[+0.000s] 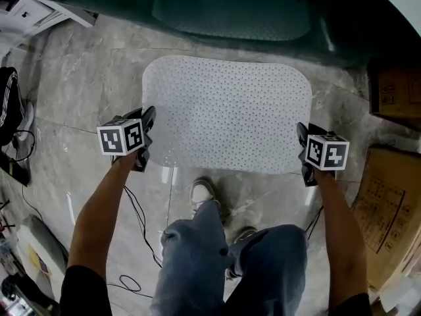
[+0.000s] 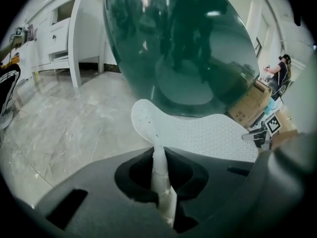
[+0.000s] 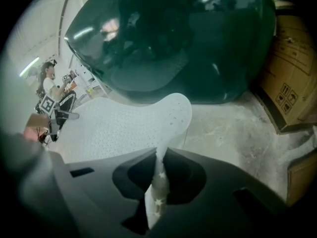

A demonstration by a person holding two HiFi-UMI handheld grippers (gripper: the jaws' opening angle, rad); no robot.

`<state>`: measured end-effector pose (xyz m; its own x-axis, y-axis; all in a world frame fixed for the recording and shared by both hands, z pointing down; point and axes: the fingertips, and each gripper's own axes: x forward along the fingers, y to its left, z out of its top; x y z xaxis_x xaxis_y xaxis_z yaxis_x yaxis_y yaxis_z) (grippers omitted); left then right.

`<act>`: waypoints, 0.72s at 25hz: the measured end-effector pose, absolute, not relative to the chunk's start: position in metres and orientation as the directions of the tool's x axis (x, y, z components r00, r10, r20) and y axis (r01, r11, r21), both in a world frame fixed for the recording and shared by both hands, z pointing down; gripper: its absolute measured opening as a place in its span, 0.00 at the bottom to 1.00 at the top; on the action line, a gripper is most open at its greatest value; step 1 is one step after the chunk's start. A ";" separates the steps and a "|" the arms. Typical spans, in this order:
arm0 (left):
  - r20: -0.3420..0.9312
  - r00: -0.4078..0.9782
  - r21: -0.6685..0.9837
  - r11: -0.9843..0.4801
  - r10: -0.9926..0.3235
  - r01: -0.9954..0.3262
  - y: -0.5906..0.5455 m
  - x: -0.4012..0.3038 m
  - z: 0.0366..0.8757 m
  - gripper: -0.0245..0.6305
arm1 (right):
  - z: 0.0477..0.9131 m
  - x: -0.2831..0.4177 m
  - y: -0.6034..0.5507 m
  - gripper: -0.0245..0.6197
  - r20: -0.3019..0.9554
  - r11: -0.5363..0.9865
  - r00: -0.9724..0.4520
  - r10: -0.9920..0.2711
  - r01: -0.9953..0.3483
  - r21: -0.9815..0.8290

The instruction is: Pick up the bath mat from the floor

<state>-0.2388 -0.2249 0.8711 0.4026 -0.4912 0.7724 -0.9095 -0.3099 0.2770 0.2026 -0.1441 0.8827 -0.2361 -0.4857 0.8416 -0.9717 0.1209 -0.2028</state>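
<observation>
A white perforated bath mat (image 1: 227,110) is stretched flat between my two grippers, over the marble floor in front of a dark green tub. My left gripper (image 1: 144,140) is shut on the mat's near left edge. In the left gripper view the mat (image 2: 208,135) runs from between the jaws out to the right. My right gripper (image 1: 304,151) is shut on the near right edge. In the right gripper view the mat (image 3: 124,125) spreads leftward from the pinched edge (image 3: 158,182), and the mat's underside shows small stars there.
The dark green tub (image 1: 230,8) stands just beyond the mat. Cardboard boxes (image 1: 388,196) lie at the right. A white cabinet (image 2: 59,33) stands at the left. The person's shoes (image 1: 204,193) and legs are below the mat, and cables (image 1: 138,222) trail on the floor.
</observation>
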 end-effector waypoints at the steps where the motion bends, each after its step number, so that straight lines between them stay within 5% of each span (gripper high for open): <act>1: 0.773 0.403 0.275 -0.314 -0.490 -0.909 -0.224 -0.238 0.861 0.09 | 0.873 0.203 -0.144 0.08 0.841 0.116 -0.232 -0.489 -0.973 -0.200; 18: 0.755 0.412 0.284 -0.312 -0.510 -0.907 -0.192 -0.229 0.637 0.09 | 0.646 0.199 -0.129 0.08 0.827 0.173 -0.255 -0.501 -0.966 -0.193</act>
